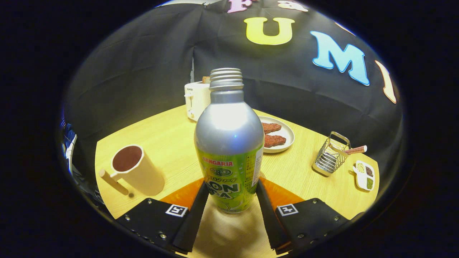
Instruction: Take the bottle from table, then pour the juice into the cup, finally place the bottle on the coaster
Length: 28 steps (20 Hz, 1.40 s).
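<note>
Gripper view shows the claw [229, 200] closed on the bottle [229, 143], with both fingers pressing its lower sides. This bottle stands upright between the fingers, its cap is off and the threaded neck is open. Under it an orange coaster [179, 195] lies on the wooden table [168, 132]. Left of the claw stands the cup [134, 172], tilted in the view, with a handle. Beyond the bottle are a toaster [196, 99] and a plate [283, 138] with two brown pieces. To the right, a wire basket [330, 157] and a small divided dish [365, 175].
</note>
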### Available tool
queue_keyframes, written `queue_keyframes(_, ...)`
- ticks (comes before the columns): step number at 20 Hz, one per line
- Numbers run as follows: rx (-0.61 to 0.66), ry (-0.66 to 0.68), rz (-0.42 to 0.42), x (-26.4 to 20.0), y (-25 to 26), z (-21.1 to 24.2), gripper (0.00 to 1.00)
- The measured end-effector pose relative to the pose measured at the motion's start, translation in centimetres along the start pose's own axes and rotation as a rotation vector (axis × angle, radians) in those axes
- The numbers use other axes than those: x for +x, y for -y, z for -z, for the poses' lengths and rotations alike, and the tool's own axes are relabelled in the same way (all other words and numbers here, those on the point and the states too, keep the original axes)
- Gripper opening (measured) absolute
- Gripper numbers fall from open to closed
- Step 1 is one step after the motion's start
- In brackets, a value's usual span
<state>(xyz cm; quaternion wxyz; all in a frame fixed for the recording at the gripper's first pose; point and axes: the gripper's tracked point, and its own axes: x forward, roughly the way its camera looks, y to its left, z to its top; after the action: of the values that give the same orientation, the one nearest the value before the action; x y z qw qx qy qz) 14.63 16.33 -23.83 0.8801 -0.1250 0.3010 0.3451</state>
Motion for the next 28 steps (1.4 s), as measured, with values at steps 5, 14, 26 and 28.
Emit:
queue_keyframes(5,0.016,0.039,0.023,1.8,1.0,-1.0,0.76)
queue_keyframes(14,0.042,0.073,0.076,5.3,2.8,-1.1,0.76)
queue_keyframes(26,0.073,0.083,0.087,6.9,3.3,-0.5,0.79)
queue_keyframes(28,0.083,0.08,0.081,6.8,3.4,-0.4,0.8)
